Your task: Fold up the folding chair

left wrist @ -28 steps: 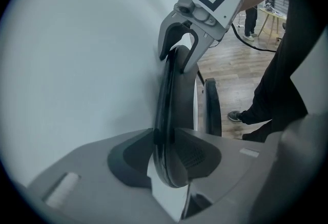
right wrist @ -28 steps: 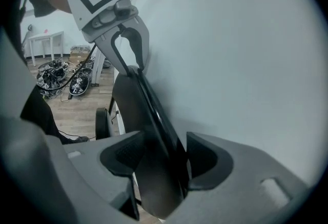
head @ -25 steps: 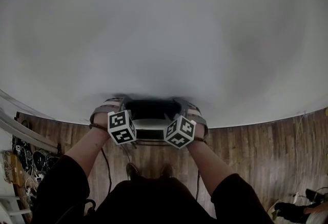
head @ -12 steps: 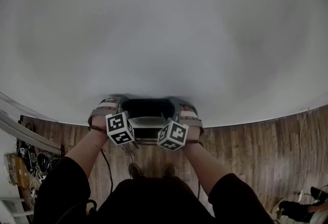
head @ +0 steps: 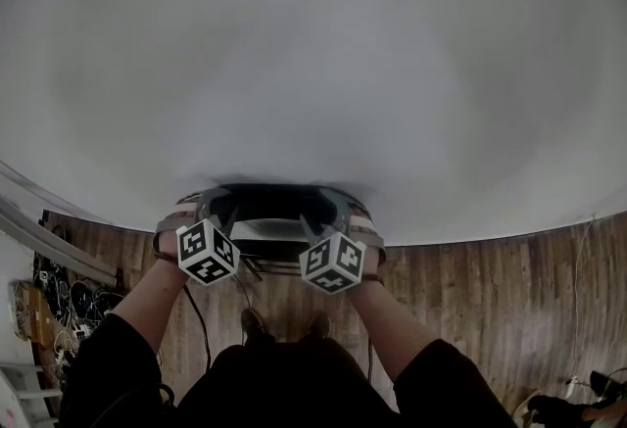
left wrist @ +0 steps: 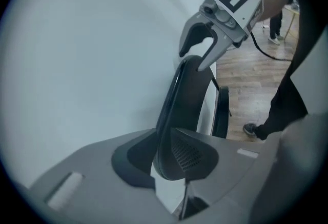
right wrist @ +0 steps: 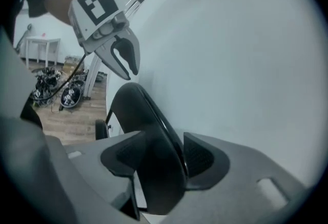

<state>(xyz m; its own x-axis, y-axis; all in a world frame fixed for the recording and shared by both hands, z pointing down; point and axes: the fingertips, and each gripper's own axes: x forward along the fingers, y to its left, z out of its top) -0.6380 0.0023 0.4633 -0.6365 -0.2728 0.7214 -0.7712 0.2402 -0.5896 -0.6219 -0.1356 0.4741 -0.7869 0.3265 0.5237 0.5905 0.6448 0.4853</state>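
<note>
From here I see black sleeves (head: 113,367) ending near the elbows, dark trousers (head: 284,382) and what look like brown shoes (head: 257,323). The left gripper (right wrist: 125,61) and right gripper (left wrist: 205,48) match: grey bodies, curved pale jaws, each topped by a white cube (head: 207,253) with black square markers; a dark cable (head: 200,318) trails from the left

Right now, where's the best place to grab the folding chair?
On the folding chair, probably the backrest's top edge, near each end, from above on the room side: that thin curved edge stands free, and the wall blocks the other side.
</note>
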